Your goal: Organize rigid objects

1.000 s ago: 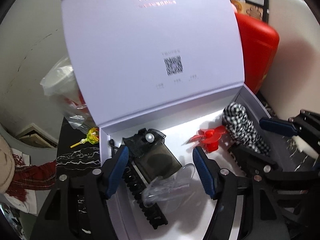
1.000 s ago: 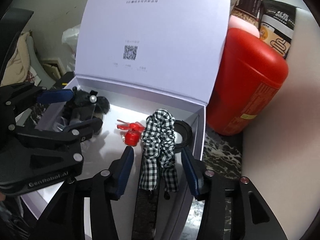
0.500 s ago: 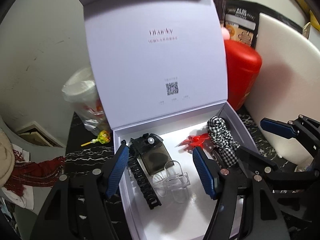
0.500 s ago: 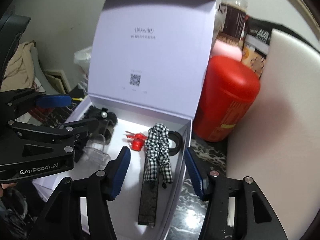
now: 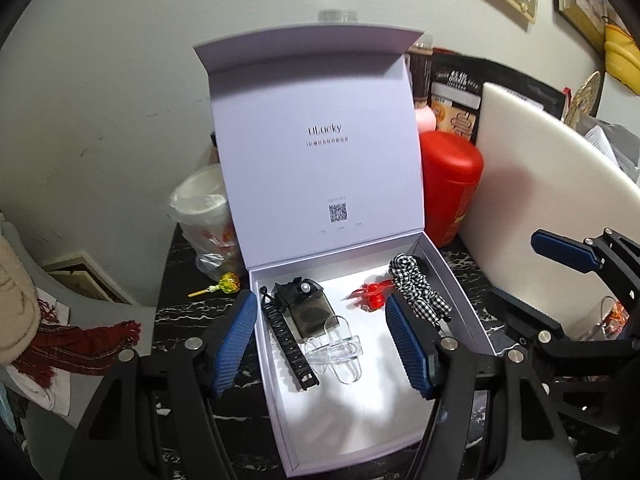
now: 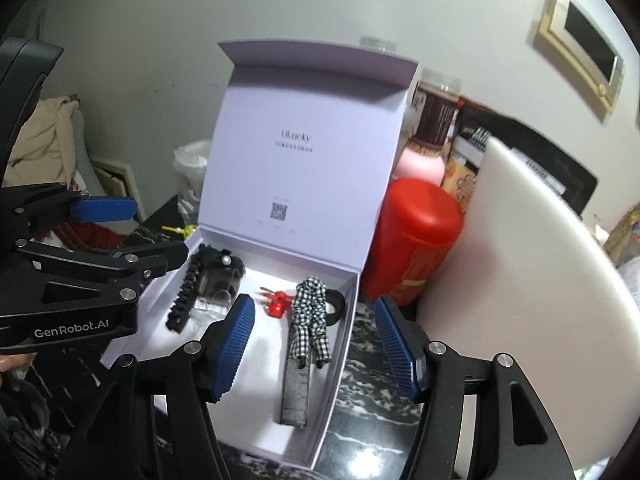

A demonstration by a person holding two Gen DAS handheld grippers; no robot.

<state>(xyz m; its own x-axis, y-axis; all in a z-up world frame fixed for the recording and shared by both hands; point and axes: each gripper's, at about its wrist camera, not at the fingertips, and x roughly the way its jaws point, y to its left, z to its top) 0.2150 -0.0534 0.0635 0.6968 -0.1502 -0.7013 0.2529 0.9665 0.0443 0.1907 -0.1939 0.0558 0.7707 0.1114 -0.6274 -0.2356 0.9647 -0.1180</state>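
A white gift box (image 5: 276,380) stands with its lid up on the black marbled tabletop. Inside lie a black ridged strap (image 5: 290,344), a smoky dark case (image 5: 308,312), a clear plastic stand (image 5: 340,352), a small red fan-shaped piece (image 5: 370,298), a black-and-white checked scrunchie (image 6: 310,312), a black ring (image 6: 338,306) and a dark flat bar (image 6: 296,392). My left gripper (image 5: 320,304) hovers open above the box's left half, holding nothing. Above the right half, my right gripper (image 6: 315,304) has its jaws opening, with nothing between them.
A red canister (image 5: 448,192) stands right of the box, with a white board (image 5: 540,184) leaning beyond it. Jars and snack bags sit behind. On the left are a bagged plastic cup (image 5: 204,216), a lollipop (image 5: 226,282) and a red scarf (image 5: 80,344).
Both grippers have risen and drawn back from the box, so the whole box and lid now show. The right jaws have spread wider. Everything in the box stays put.
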